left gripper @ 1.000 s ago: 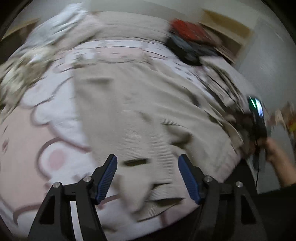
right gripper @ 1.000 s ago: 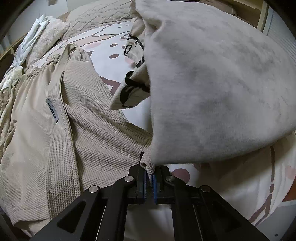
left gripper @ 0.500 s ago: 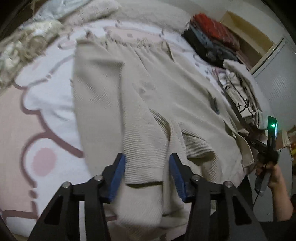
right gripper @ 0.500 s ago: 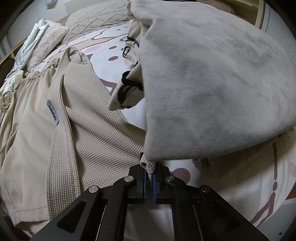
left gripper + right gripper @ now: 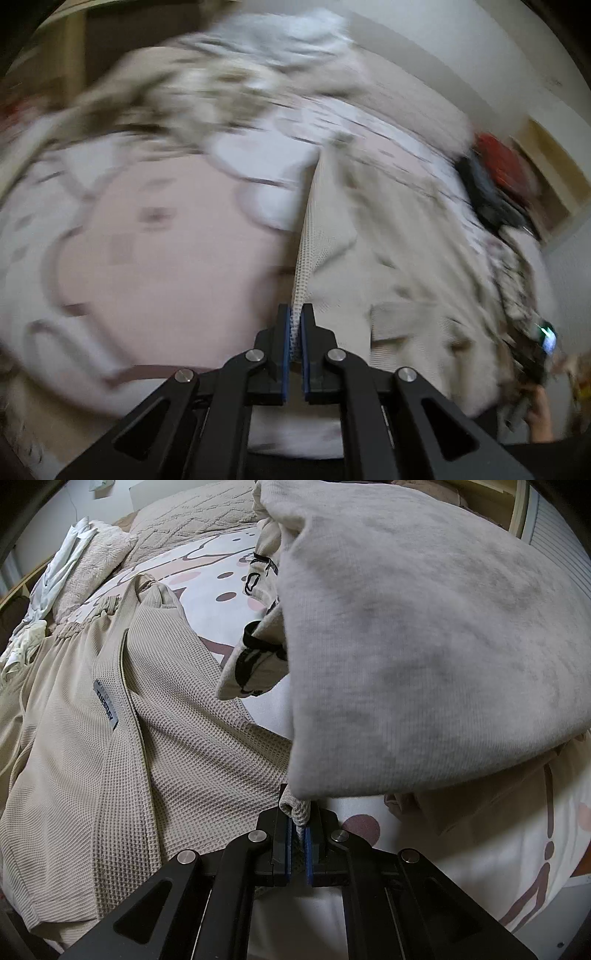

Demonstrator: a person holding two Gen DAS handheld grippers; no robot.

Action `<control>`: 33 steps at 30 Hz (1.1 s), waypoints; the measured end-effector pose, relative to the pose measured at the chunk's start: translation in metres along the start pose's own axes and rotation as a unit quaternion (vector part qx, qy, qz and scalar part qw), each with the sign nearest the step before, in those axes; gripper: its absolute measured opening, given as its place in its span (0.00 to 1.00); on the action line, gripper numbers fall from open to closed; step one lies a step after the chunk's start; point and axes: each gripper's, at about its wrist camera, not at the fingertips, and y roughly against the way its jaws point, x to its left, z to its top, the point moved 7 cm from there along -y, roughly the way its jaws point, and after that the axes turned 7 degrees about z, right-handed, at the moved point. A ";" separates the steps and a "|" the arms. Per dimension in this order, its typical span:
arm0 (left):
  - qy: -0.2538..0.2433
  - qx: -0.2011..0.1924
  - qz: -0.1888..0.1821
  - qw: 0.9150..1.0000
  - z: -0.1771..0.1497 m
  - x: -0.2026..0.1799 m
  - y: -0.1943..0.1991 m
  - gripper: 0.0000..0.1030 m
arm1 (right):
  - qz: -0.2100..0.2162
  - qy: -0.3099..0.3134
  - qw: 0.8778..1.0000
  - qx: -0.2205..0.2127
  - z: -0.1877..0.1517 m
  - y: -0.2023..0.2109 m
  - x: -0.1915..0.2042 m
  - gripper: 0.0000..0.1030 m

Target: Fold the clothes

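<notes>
Beige waffle-knit trousers (image 5: 110, 746) lie spread on the bed, the waistband toward the pillows and a grey label (image 5: 106, 710) showing. My right gripper (image 5: 298, 821) is shut on a hem corner of these trousers, right beside a folded grey garment (image 5: 424, 646). In the blurred left wrist view my left gripper (image 5: 294, 325) is shut on an edge of the beige trousers (image 5: 388, 258), which runs taut away from the fingers. The right gripper (image 5: 539, 350) and the hand (image 5: 541, 417) holding it show at the far right.
A white and pink cartoon-print bedsheet (image 5: 229, 565) covers the bed. A stack of folded clothes with red and dark items (image 5: 495, 184) sits at the far right. Loose pale garments (image 5: 62, 572) and a beige pillow (image 5: 192, 520) lie near the headboard. A patterned garment (image 5: 255, 664) sticks out under the grey one.
My left gripper closed from open onto the trouser edge and swung left, pulling the cloth taut. The right gripper stayed shut on the hem, nearly still.
</notes>
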 end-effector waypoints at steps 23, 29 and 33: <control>-0.181 0.012 -0.103 0.978 -0.030 -0.131 -0.017 0.35 | -0.036 0.208 0.974 -0.080 0.023 0.112 0.121 0.08; -0.332 0.068 -0.140 0.930 -0.088 -0.220 -0.057 0.35 | -0.107 0.192 0.975 -0.039 0.006 0.090 0.078 0.67; -0.405 0.099 -0.120 0.901 -0.123 -0.223 -0.073 0.34 | -0.189 0.125 0.973 -0.040 0.003 0.106 0.016 0.66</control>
